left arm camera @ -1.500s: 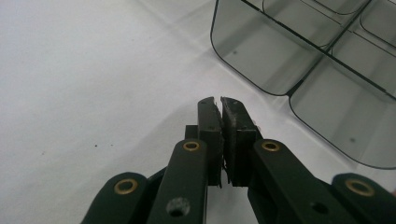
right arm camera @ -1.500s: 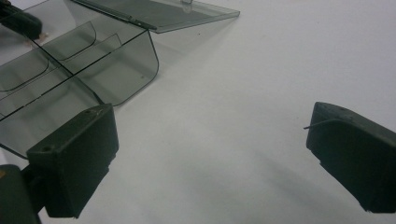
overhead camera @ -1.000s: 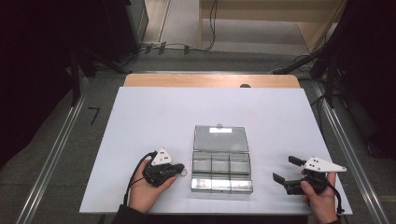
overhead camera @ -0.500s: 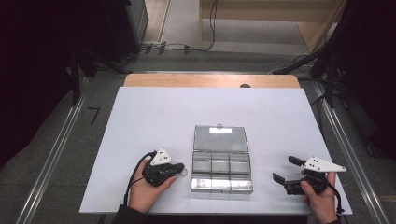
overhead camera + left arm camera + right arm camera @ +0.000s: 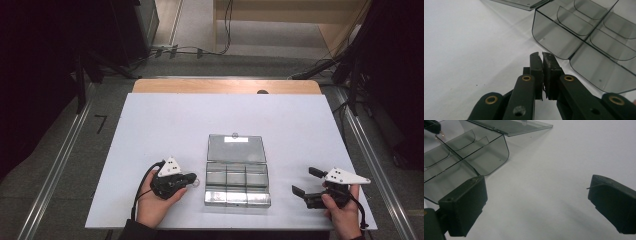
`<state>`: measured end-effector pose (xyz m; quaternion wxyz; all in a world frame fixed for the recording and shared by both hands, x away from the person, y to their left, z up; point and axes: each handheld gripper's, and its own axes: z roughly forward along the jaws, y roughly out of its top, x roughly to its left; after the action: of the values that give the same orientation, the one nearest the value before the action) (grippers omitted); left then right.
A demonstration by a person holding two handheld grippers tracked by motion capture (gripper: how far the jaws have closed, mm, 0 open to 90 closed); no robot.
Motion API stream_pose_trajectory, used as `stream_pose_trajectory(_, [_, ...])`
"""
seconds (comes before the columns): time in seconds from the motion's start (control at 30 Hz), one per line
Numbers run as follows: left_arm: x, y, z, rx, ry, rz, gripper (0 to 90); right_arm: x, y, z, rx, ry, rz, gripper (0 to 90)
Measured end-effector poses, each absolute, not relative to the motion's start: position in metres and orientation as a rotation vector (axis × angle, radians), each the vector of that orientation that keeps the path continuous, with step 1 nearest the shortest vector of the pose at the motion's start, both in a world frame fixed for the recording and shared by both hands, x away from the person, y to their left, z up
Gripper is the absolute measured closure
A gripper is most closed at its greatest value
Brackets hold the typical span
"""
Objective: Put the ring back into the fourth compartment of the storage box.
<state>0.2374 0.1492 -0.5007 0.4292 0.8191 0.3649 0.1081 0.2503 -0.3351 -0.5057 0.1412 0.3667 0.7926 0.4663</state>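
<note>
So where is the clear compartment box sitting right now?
In the high view the clear compartment box lies open near the table's front edge, between the left gripper and the right gripper, nearer the left one.

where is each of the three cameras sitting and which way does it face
High view: above the person's side, looking forward and down on the table; both hands, left gripper, right gripper show.
Left gripper view: rides the left gripper, faces the clear box; jaws shut.
Right gripper view: rides the right gripper, faces the table; jaws wide apart.
All three share the clear box.
</note>
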Motion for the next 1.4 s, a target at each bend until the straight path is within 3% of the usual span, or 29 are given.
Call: stream_pose_trajectory(1.4, [0.225,0.137,-0.482,1.98,0.812,0.293,86.6,0.251,-0.334,-0.506,1.059,2.298,1.331,1.0])
